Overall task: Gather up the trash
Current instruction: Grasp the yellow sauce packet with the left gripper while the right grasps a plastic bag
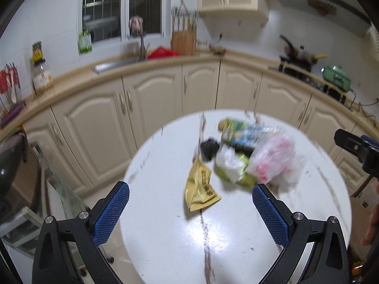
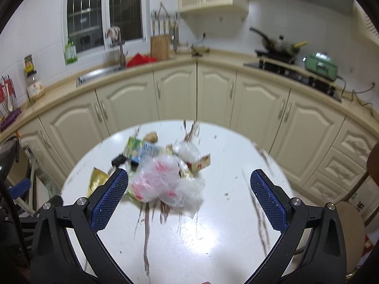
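A pile of trash lies on a round white marble table (image 1: 236, 236) (image 2: 225, 224). Nearest the left gripper is a yellow snack bag (image 1: 200, 188) (image 2: 96, 179). Behind it sit a white-and-red plastic bag (image 1: 274, 163) (image 2: 165, 182), a green wrapper (image 1: 231, 168), a green-blue carton (image 1: 239, 131) (image 2: 139, 150), a black lump (image 1: 208, 148) and a small red-yellow box (image 2: 199, 163). My left gripper (image 1: 190, 202) is open, hovering short of the yellow bag. My right gripper (image 2: 189, 189) is open, the plastic bag lying just beyond its fingers. Both views are blurred.
Cream cabinets (image 1: 151, 108) and a beige counter (image 2: 213, 58) curve behind the table, with a sink (image 1: 113, 65), a knife block (image 2: 160, 46), a stove with a pan (image 2: 277, 47) and a green appliance (image 2: 321, 65). The right gripper's body (image 1: 357, 149) shows at the left view's edge.
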Available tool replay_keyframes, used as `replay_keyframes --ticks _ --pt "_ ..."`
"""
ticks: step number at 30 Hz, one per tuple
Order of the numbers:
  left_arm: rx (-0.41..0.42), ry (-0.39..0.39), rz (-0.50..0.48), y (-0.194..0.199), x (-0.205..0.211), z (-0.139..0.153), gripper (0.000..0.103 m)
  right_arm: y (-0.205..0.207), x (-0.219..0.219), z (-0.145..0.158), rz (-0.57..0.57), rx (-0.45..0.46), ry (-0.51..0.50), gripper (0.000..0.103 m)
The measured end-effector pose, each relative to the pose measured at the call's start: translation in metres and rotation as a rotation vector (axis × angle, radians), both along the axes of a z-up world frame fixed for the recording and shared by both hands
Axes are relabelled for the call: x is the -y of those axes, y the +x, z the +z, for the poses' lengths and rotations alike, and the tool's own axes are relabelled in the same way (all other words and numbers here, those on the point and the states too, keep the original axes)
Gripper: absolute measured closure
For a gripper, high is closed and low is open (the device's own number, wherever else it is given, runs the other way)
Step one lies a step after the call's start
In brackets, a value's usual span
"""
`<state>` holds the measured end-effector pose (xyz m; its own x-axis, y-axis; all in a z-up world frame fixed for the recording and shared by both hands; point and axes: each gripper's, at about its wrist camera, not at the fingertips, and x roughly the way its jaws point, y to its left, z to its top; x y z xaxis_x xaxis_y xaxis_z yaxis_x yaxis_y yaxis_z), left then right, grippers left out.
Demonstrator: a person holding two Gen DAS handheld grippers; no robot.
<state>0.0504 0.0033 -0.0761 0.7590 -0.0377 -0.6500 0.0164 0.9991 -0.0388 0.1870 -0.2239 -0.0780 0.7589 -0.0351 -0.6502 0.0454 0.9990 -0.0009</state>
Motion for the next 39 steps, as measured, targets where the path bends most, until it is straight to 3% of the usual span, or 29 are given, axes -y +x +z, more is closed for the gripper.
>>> replay_keyframes --ticks 9,15,17,20,26,30,33,36,39 --pt "-0.163 0.055 0.007 0.1 -0.004 -0.057 0.001 0.041 -0.008 -0.055 0.044 -0.141 0.044 0.0" --pt "-0.216 0.048 -0.016 0.159 -0.006 -0.072 0.002 0.073 -0.017 -0.079 0.07 -0.197 0.089 0.0" --pt "-0.245 0.036 -0.025 0.178 -0.006 -0.078 0.004 0.085 -0.021 -0.088 0.072 -0.22 0.093 0.0" --pt "-0.255 0.014 -0.042 0.197 -0.007 -0.081 0.02 0.097 -0.022 -0.102 0.069 -0.25 0.113 0.0" --pt "-0.229 -0.004 -0.083 0.217 -0.008 -0.079 0.06 0.095 -0.018 -0.11 0.141 -0.248 0.203 0.043" --pt "-0.224 -0.034 -0.093 0.223 -0.013 -0.08 0.063 0.089 -0.011 -0.107 0.162 -0.242 0.252 0.057" --pt "-0.228 -0.066 -0.098 0.225 -0.018 -0.08 0.068 0.081 -0.005 -0.102 0.157 -0.229 0.255 0.06" --pt "-0.232 -0.09 -0.093 0.216 -0.029 -0.081 0.07 0.067 0.004 -0.097 0.152 -0.217 0.267 0.077" --pt "-0.228 -0.087 -0.093 0.197 -0.03 -0.08 0.071 0.055 0.014 -0.094 0.138 -0.208 0.268 0.077"
